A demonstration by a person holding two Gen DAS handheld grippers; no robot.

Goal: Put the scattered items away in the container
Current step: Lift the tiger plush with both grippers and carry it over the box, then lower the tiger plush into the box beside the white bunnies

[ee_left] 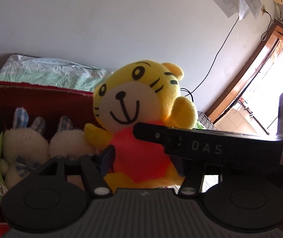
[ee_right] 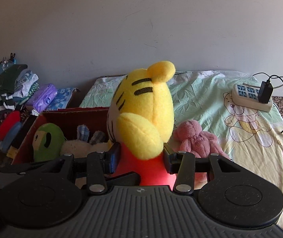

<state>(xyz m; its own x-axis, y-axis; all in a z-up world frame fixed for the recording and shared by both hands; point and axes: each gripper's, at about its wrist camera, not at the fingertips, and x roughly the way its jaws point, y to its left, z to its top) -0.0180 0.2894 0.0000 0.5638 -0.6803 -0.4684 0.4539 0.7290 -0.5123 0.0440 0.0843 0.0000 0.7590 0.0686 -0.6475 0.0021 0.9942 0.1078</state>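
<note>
Left wrist view: left tool [ee_left: 141, 158] flanks the tiger [ee_left: 139, 107], contact unclear; box [ee_left: 42, 97] alongside. Right tool [ee_right: 140, 157] pinches its red belly, holding it up beside the box. Light, squashy; grip the torso.

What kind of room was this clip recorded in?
Most likely a bedroom in a home. A bed sheet printed with cartoon bears covers the surface, folded clothes are stacked by the wall, and a red box holds plush toys. Both grippers flank a yellow tiger plush.
</note>
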